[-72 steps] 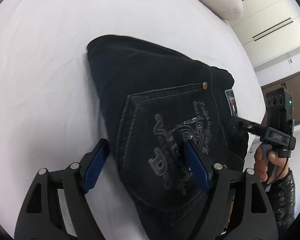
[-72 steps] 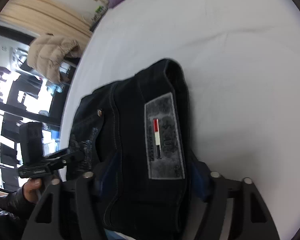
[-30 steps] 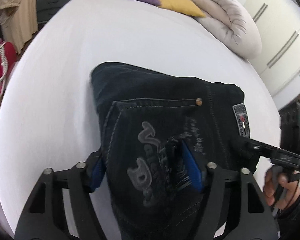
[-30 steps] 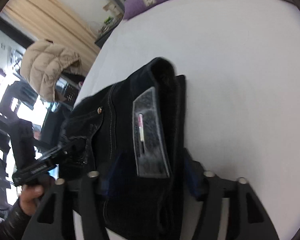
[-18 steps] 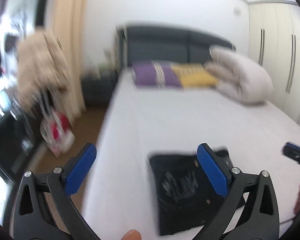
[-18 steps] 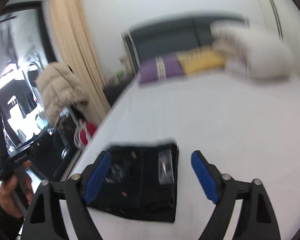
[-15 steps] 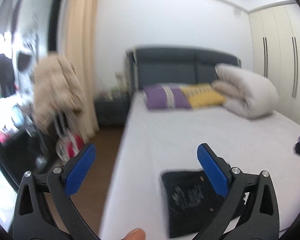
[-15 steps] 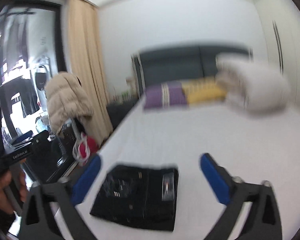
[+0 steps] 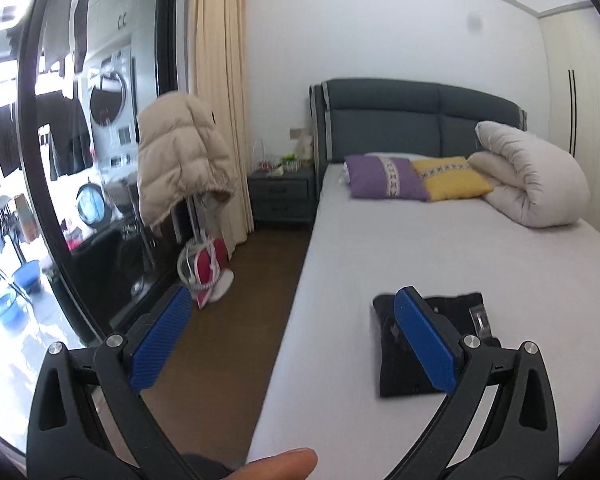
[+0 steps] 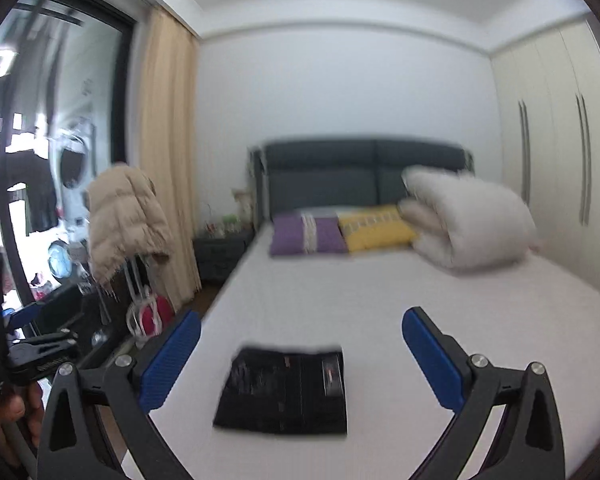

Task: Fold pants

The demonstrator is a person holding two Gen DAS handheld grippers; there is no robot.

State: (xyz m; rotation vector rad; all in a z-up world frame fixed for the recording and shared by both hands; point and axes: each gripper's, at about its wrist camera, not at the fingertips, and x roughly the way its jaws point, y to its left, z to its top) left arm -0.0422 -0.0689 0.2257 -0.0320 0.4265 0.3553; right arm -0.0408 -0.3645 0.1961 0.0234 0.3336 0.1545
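The dark folded pants lie as a flat rectangle on the white bed, near its foot edge. In the left wrist view the pants sit partly behind the right blue pad. My left gripper is open and empty, held back from the bed over its left edge. My right gripper is open and empty, raised well above and behind the pants. The left gripper also shows at the far left of the right wrist view.
A purple pillow, a yellow pillow and a rolled white duvet lie at the headboard end. A beige puffer jacket hangs left of the bed. A nightstand, brown floor and wardrobes surround it.
Both grippers let go of the pants, opened and pulled back and up away from the bed. The folded pants stay flat on the mattress.
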